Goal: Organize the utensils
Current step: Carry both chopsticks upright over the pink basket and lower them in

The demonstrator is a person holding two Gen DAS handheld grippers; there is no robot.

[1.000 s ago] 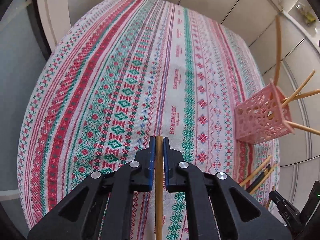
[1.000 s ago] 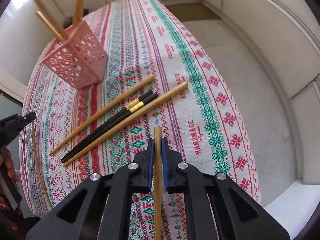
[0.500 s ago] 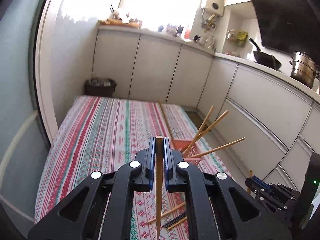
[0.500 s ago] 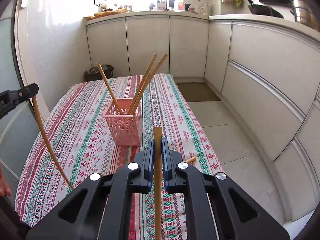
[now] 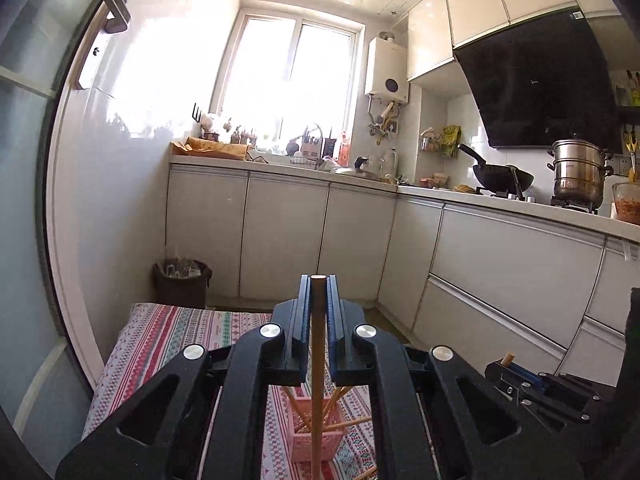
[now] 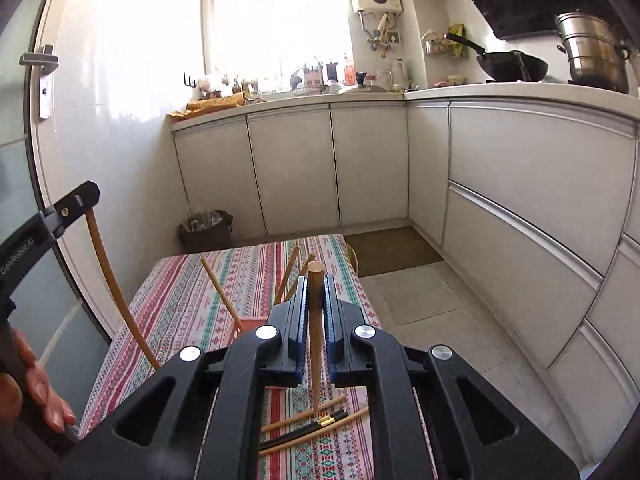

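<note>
My left gripper (image 5: 318,284) is shut on a wooden chopstick (image 5: 317,380) that hangs down towards the pink holder (image 5: 316,442) below, which has several chopsticks in it. My right gripper (image 6: 315,280) is shut on another wooden chopstick (image 6: 315,340), held upright with its tip above loose chopsticks (image 6: 308,428) on the patterned tablecloth (image 6: 192,300). The holder's rim (image 6: 250,326) shows behind the right gripper, mostly hidden. The left gripper (image 6: 76,204) with its chopstick (image 6: 116,296) shows at the left of the right wrist view.
Kitchen cabinets (image 5: 280,236) and a counter lie beyond the table. A bin (image 6: 206,230) stands past the table's far end. A wok (image 5: 502,178) and a steel pot (image 5: 576,174) sit on the stove. The right gripper (image 5: 508,364) shows at the lower right.
Both grippers have tilted upward from looking down at the table to facing the kitchen. Each still holds its chopstick, which now hangs more vertically above the holder and table.
</note>
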